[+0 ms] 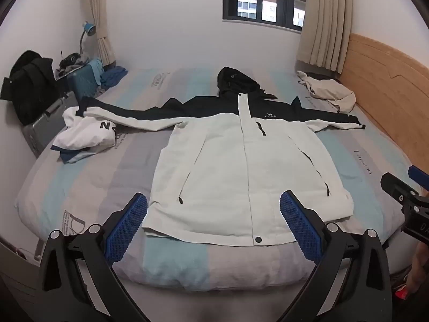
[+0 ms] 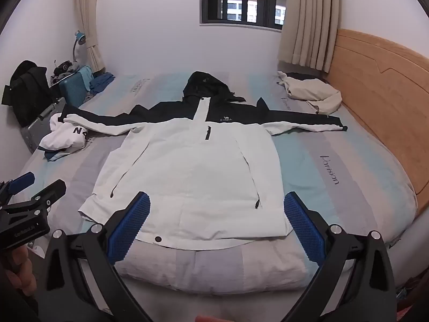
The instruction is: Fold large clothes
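Lying flat and face up on the bed [image 1: 80, 187], sleeves spread wide, the jacket [image 1: 241, 166] is not yet folded. Both the left gripper [image 1: 213, 225] and right gripper [image 2: 215, 226] hover near its hem, jaws wide open and empty. Next, probably, each takes a sleeve to fold inward.

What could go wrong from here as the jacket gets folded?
1. The white-and-black hooded jacket's sleeve cuff lies on the crumpled white garment; folding that sleeve may drag it along.
2. The jacket's hem sits near the edge of the striped bed cover, so a pull toward the person could slide it off.
3. Both the left tool and the right tool are open and empty, so any grasp is yet to be made.
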The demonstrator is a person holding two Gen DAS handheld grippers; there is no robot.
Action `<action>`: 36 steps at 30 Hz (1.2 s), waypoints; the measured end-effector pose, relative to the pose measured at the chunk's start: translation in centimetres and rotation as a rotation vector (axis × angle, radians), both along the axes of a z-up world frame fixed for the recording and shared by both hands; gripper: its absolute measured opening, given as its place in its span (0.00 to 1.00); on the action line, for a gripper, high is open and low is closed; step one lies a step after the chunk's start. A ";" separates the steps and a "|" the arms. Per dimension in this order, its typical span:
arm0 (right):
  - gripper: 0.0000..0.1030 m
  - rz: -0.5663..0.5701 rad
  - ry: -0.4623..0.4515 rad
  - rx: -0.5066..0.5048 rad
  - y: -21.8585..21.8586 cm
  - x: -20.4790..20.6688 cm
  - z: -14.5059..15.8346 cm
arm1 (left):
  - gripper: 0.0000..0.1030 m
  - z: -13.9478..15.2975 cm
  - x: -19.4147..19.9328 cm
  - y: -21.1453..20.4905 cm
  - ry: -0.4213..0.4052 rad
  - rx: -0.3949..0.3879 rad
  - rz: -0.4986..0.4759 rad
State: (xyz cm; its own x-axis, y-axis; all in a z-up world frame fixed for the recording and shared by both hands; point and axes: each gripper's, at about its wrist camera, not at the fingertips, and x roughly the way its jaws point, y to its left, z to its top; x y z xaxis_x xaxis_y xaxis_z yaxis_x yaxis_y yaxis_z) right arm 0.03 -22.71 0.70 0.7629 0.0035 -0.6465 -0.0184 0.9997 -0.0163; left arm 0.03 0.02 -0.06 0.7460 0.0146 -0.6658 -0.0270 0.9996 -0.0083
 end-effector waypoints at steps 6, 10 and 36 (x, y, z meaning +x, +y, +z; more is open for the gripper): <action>0.93 -0.002 -0.007 0.001 0.5 -0.1 -0.3 | 0.94 0.0 0.2 0.1 -0.009 0.004 -0.007; 0.93 0.007 -0.017 0.002 0.4 -1.0 -0.8 | 0.94 -0.1 0.0 -0.4 -0.004 0.020 -0.005; 0.93 0.012 -0.034 -0.036 0.8 -0.4 0.6 | 0.94 -0.2 -0.5 -0.6 -0.006 0.047 -0.016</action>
